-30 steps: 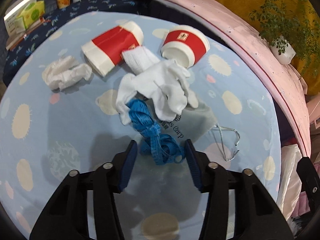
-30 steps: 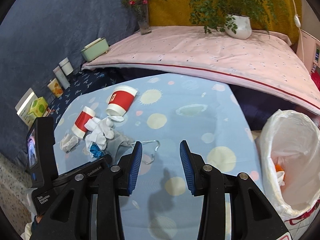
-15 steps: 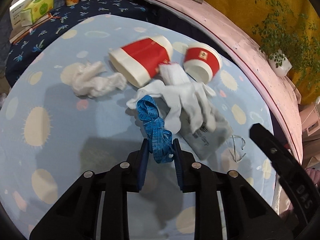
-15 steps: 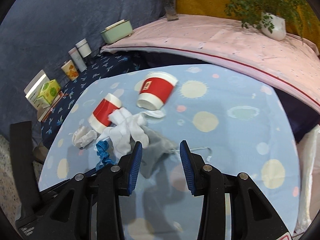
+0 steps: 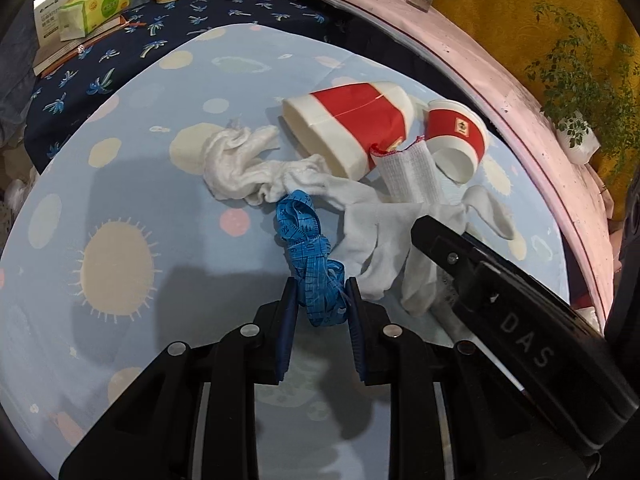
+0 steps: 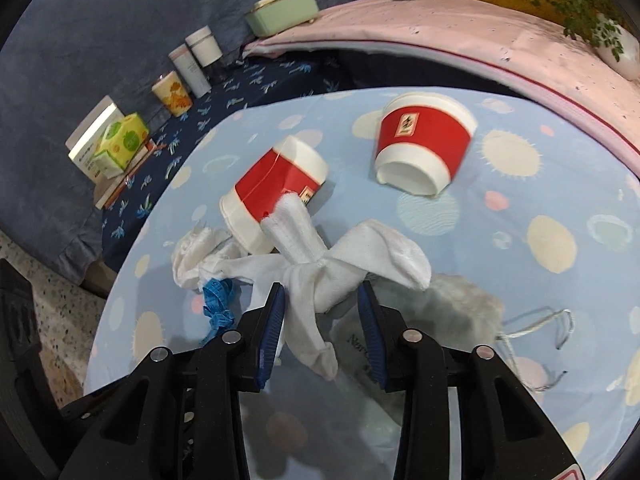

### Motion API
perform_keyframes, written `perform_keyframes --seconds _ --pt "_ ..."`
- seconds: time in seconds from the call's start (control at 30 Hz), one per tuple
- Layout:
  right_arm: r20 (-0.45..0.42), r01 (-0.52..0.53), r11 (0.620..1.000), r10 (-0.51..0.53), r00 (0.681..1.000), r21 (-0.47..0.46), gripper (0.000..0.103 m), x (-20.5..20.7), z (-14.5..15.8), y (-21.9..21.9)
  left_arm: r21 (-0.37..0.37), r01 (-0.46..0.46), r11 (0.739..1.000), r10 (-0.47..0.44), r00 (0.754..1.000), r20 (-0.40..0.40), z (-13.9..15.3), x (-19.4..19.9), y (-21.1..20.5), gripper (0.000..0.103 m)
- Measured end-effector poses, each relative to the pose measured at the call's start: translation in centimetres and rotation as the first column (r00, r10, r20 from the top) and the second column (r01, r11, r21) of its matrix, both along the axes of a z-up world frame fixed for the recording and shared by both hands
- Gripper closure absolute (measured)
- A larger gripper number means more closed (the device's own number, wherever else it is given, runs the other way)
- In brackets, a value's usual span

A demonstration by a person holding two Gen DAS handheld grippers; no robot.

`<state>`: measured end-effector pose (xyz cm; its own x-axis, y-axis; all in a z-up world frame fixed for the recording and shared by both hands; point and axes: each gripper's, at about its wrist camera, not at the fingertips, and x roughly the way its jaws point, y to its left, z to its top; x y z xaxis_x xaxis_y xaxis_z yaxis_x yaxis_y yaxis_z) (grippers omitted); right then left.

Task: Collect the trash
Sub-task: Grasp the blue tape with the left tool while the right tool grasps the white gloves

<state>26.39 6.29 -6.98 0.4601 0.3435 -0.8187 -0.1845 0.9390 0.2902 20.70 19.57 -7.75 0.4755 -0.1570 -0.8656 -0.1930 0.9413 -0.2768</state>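
Note:
On the light blue spotted table [image 5: 120, 200], my left gripper [image 5: 320, 292] is shut on a bunched blue tape measure [image 5: 308, 256], whose loops stick out past the pads. A white glove [image 6: 320, 276] lies between the closing jaws of my right gripper [image 6: 322, 300]; the pads flank it without clearly pressing. Two red-and-white paper cups lie on their sides beyond: one [image 6: 276, 184] touches the glove's cuff, the other [image 6: 424, 140] lies further right. A crumpled white tissue [image 5: 236, 164] sits left of the glove. The right gripper's black body [image 5: 500, 312] crosses the left wrist view.
A grey drawstring pouch [image 6: 452, 312] lies under the glove, with a bent wire [image 6: 536, 320] beside it. A tissue box [image 5: 96, 4], a printed cup [image 6: 172, 92] and jars stand on the dark blue cloth behind. A pink-covered ledge [image 6: 480, 36] with a potted plant borders the far side.
The left jaws closed on the blue tape measure. The right gripper swung left and down from the bin side to the glove, and its jaws narrowed.

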Motion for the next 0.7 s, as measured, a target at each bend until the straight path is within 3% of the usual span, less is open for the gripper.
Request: perform_keyframes --seconds 0.07,0.13,0.47,0.7 --pt "-0.014 -0.007 1.0 0.007 1.0 -0.002 0.089 0.1 -0.5 0.3 -0.002 -0.005 1.0 0.005 1.0 -0.004 -0.2 0.0 0.4 0.08" --pt "-0.008 -0.016 1.0 0.016 1.0 0.0 0.093 0.0 -0.4 0.3 -0.003 -0.006 1.0 0.006 1.0 -0.003 -0.2 0.0 0.6 0.08" --pt "0.151 0.101 0.993 -0.108 0.983 0.053 0.094 -1.1 6.7 -4.5 -0.002 0.016 1.0 -0.015 0.999 0.042 2.0 -0.9 -0.3 0.08" --pt "0.237 0.193 0.98 -0.199 0.951 0.052 0.094 -3.6 10.8 -9.5 0.014 0.092 0.996 -0.093 0.99 0.11 5.4 -1.5 -4.5 0.08"
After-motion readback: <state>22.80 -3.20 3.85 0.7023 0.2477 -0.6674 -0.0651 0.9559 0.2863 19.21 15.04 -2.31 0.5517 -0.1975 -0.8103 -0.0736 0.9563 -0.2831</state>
